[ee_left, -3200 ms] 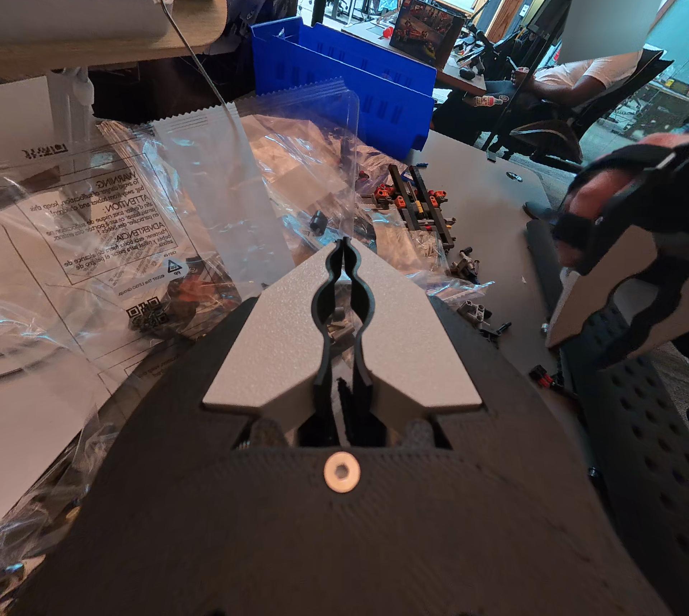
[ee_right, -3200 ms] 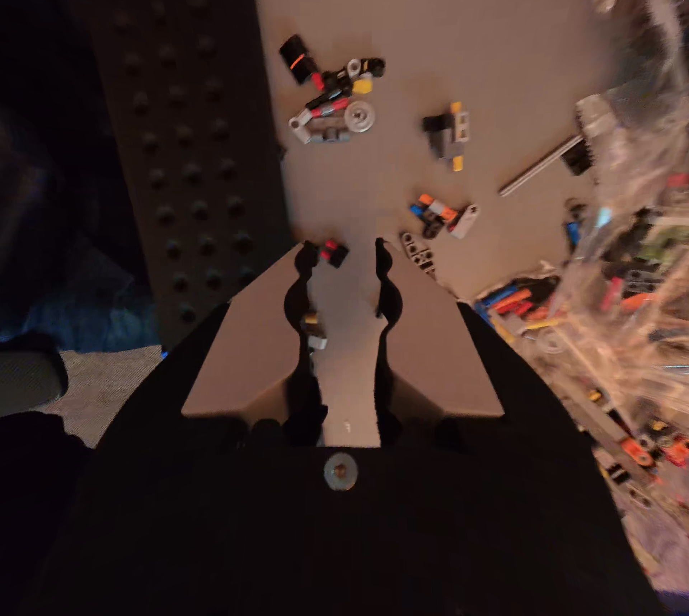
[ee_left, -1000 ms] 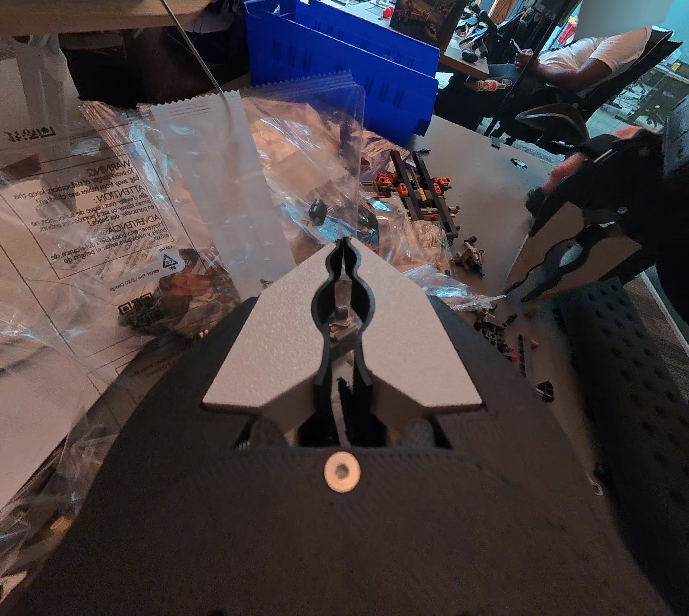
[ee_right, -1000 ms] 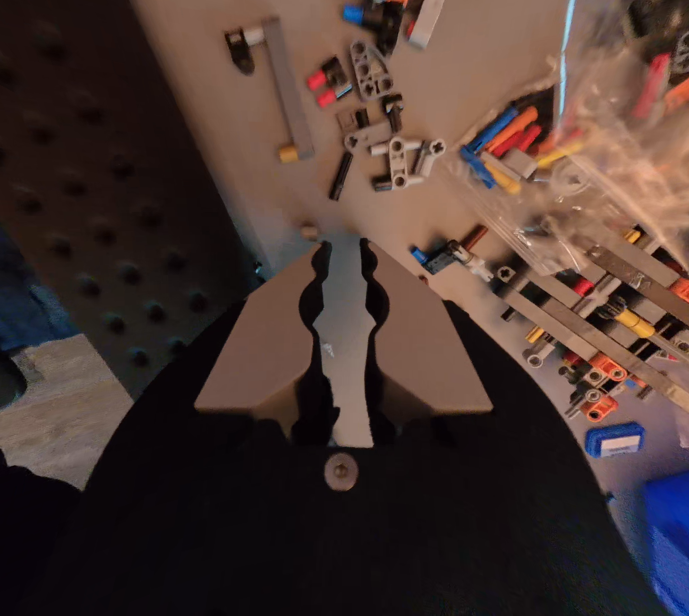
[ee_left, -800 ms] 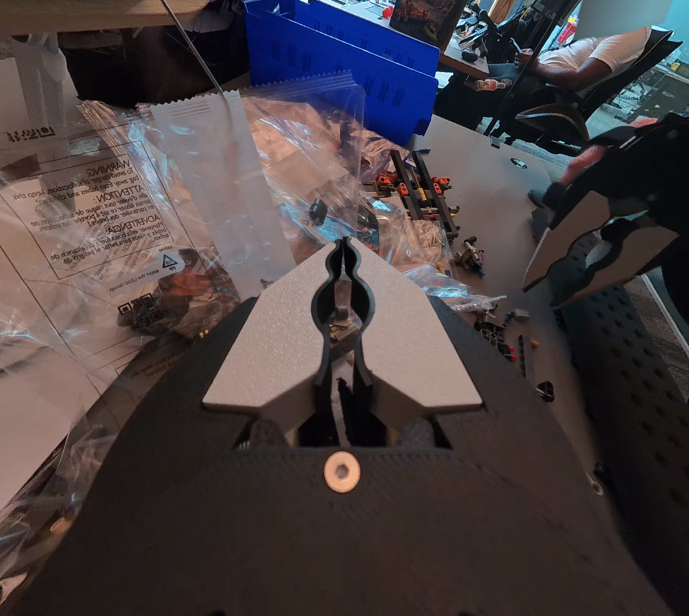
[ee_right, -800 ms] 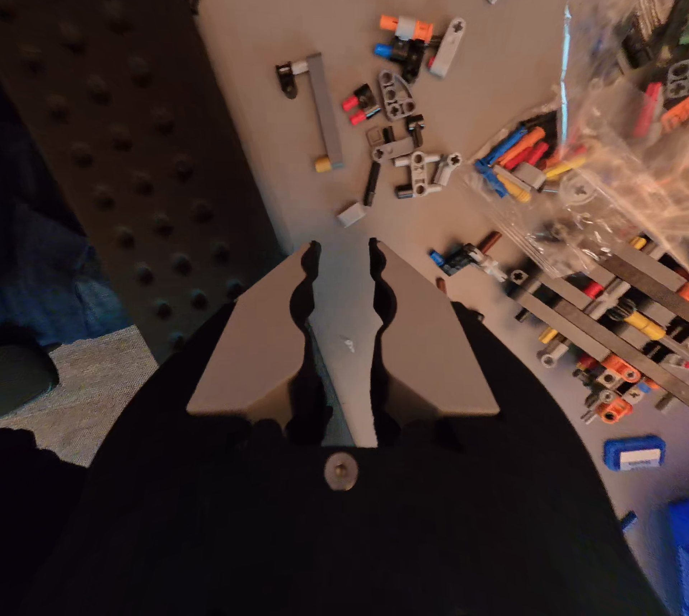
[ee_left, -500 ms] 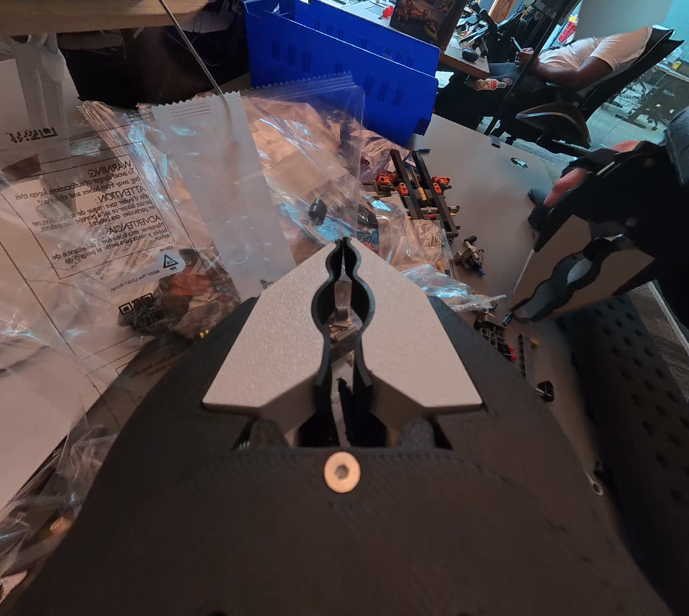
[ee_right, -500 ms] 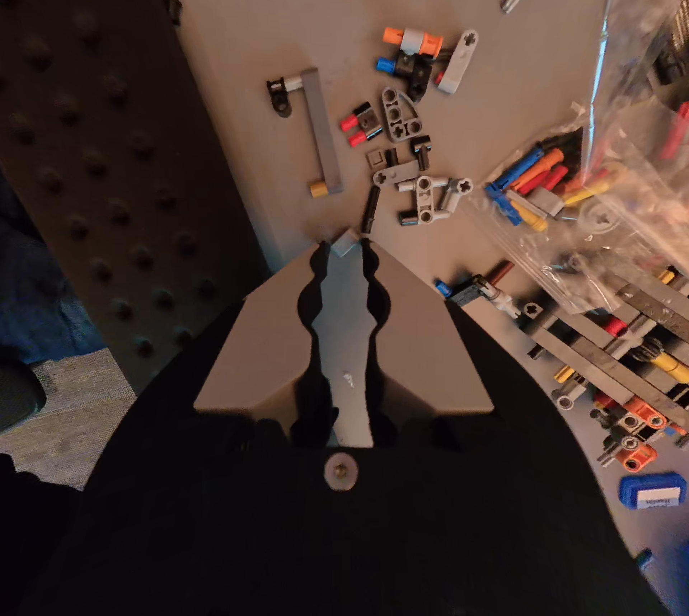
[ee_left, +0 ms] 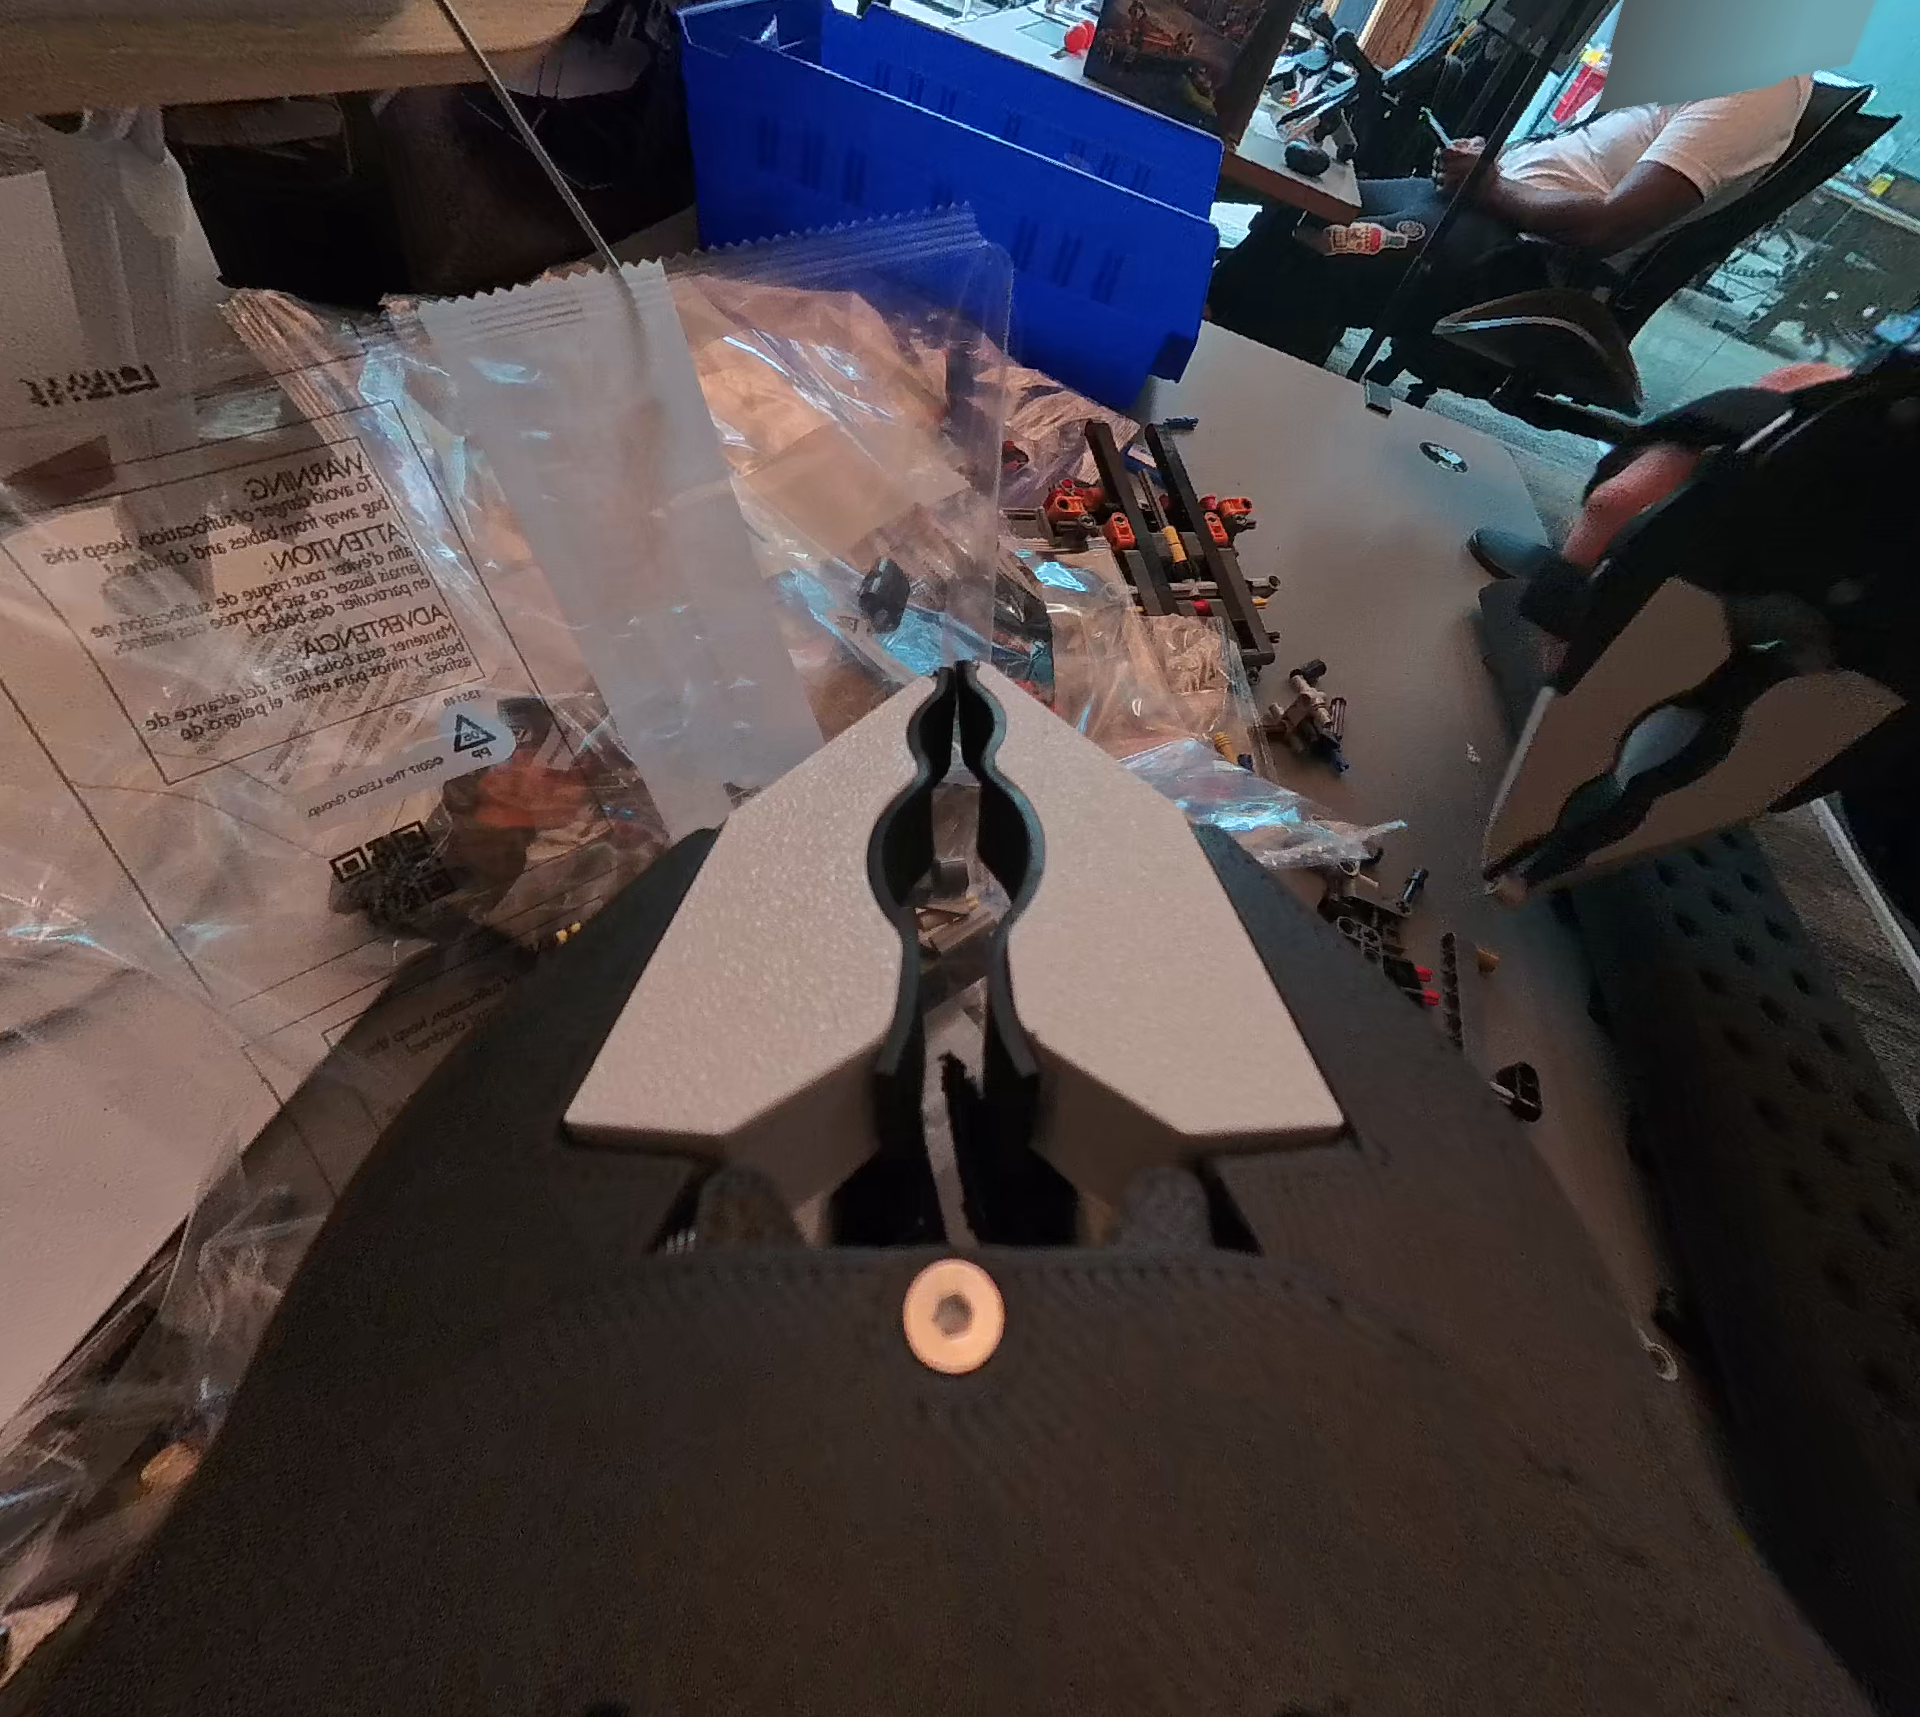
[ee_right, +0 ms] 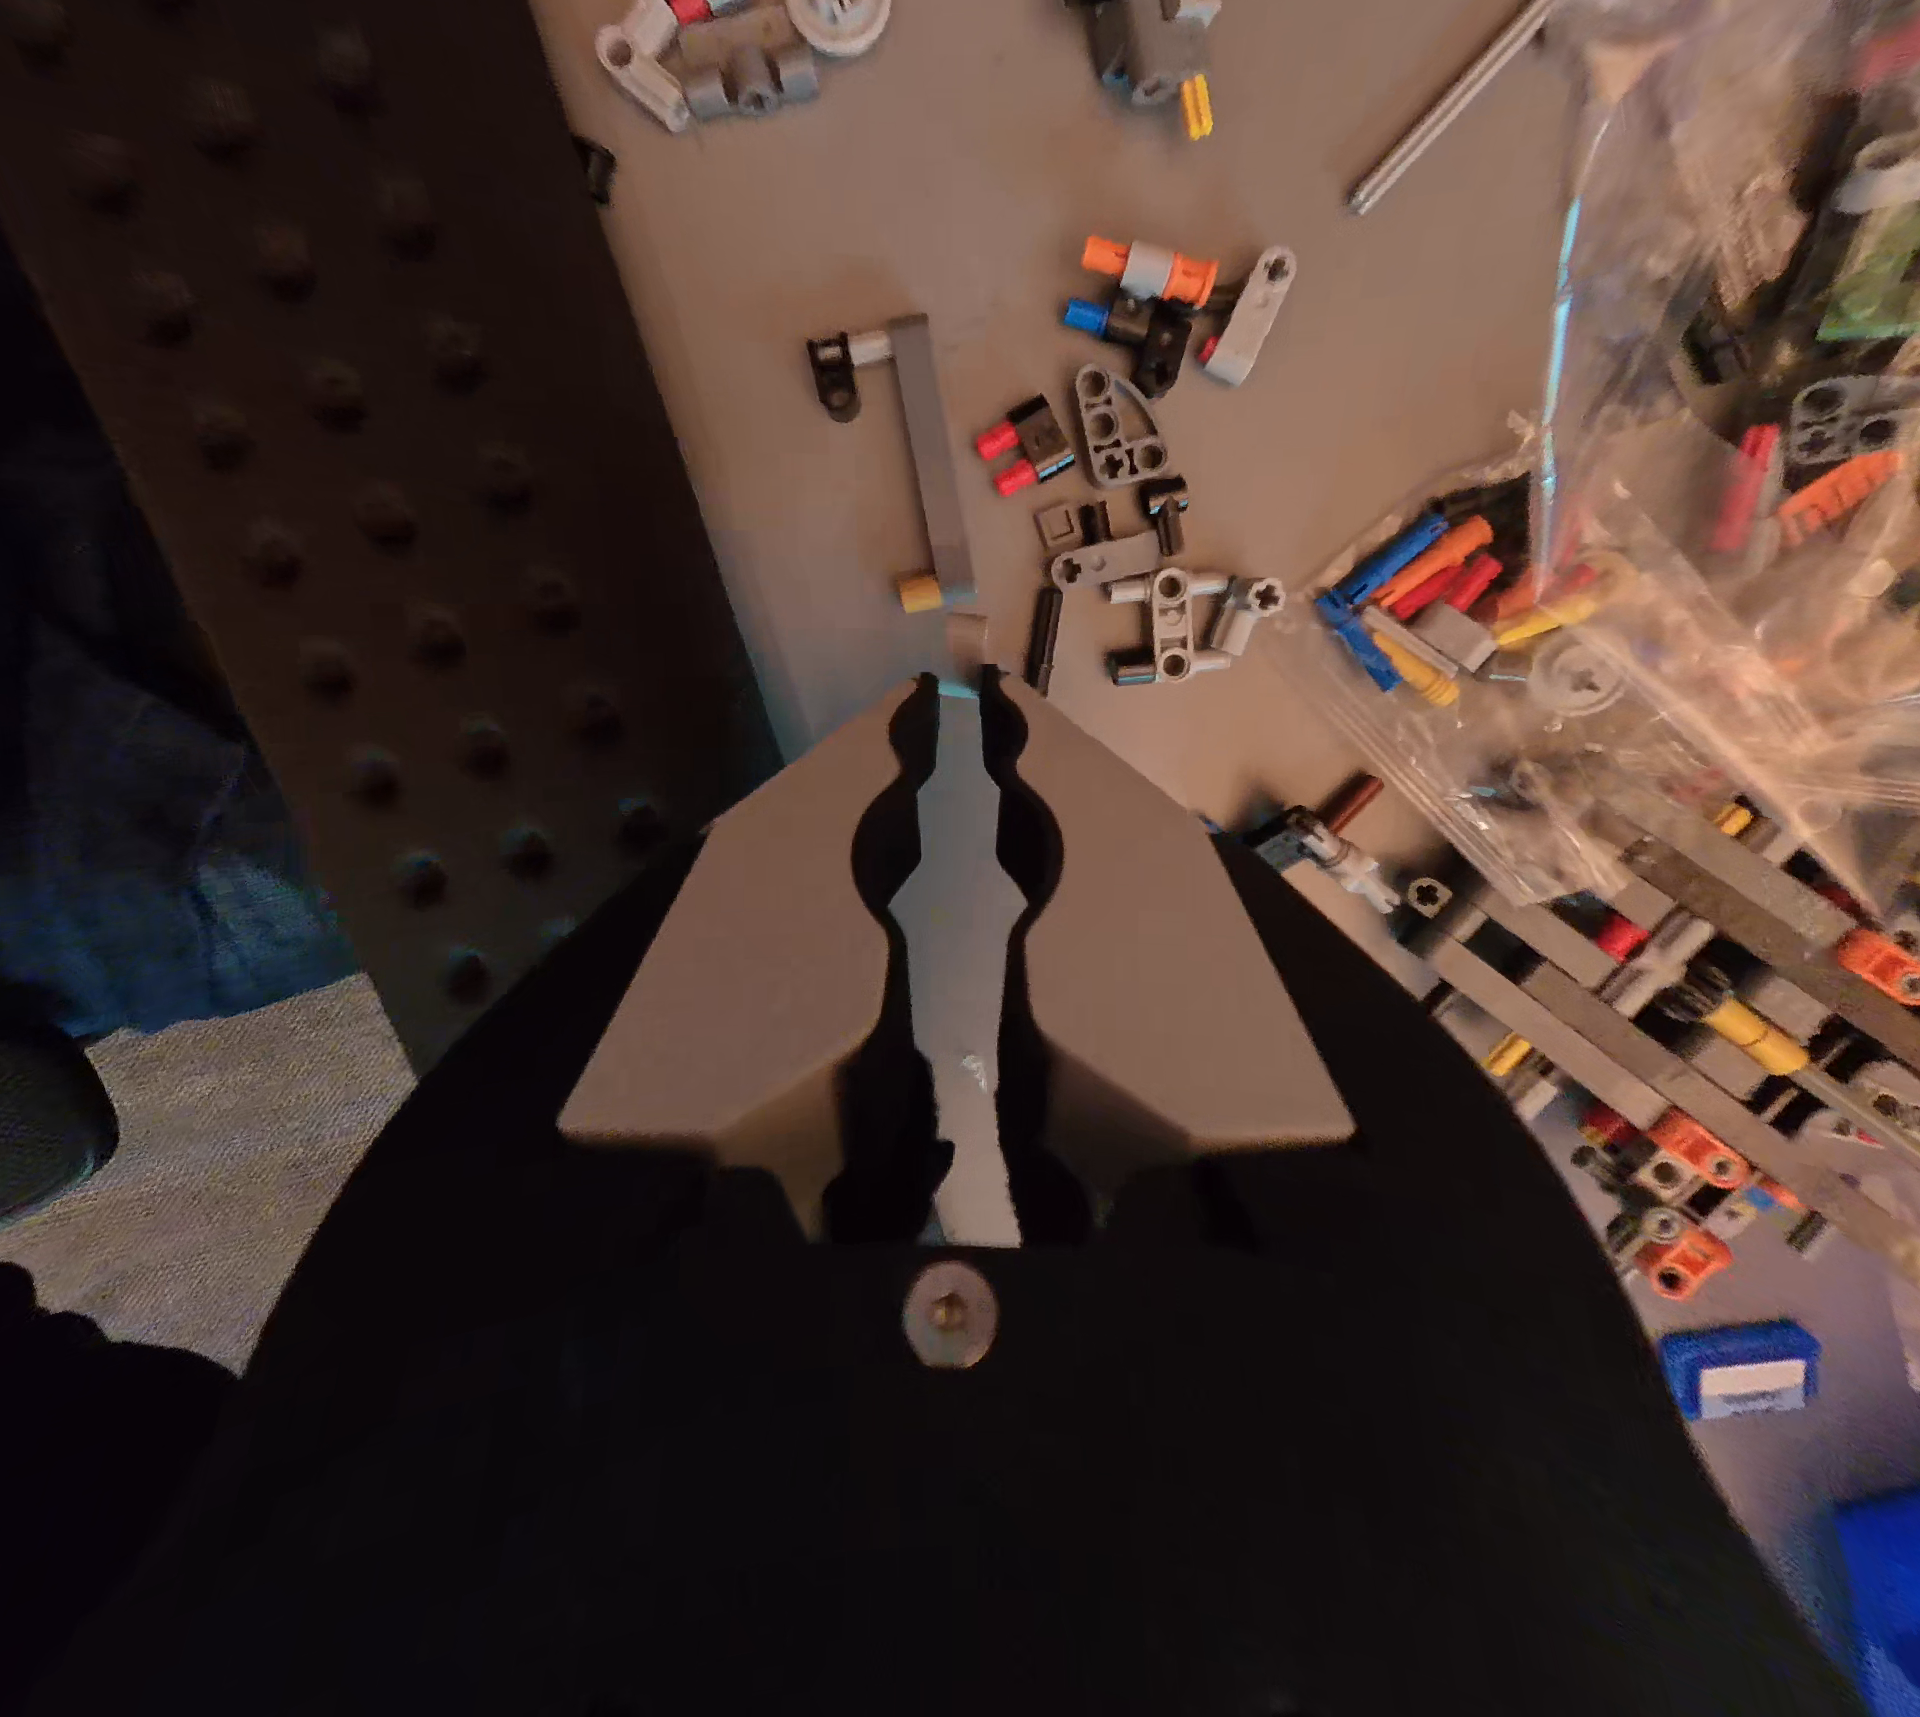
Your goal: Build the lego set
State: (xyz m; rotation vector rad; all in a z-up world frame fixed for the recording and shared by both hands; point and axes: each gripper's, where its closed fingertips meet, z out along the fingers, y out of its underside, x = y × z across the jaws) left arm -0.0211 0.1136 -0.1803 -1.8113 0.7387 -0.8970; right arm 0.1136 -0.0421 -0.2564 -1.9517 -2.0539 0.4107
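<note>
My right gripper [ee_right: 958,685] points down at the grey table [ee_right: 1351,57], its jaws nearly closed on a small grey piece [ee_right: 968,637] at the tips. It also shows in the left wrist view [ee_left: 1507,878], tips at the table. Loose Technic pieces lie just beyond, among them a grey beam with a yellow end [ee_right: 935,462]. A long grey frame assembly [ee_right: 1662,971] lies to the right; it also shows in the left wrist view [ee_left: 1174,545]. My left gripper [ee_left: 956,680] is shut above clear parts bags [ee_left: 520,576]. Something small and grey shows through its gap; I cannot tell whether it is held.
A black studded mat [ee_right: 343,420] runs along the table's edge left of the right gripper. Clear bags of parts [ee_right: 1745,317] crowd the right side. A blue bin [ee_left: 935,140] stands behind the bags. A seated person [ee_left: 1621,161] is in the background. My hands' fingertips stand some 20 cm from each other.
My right gripper moved down onto the small grey piece and its jaws narrowed around it. The left gripper stayed shut and almost still.
</note>
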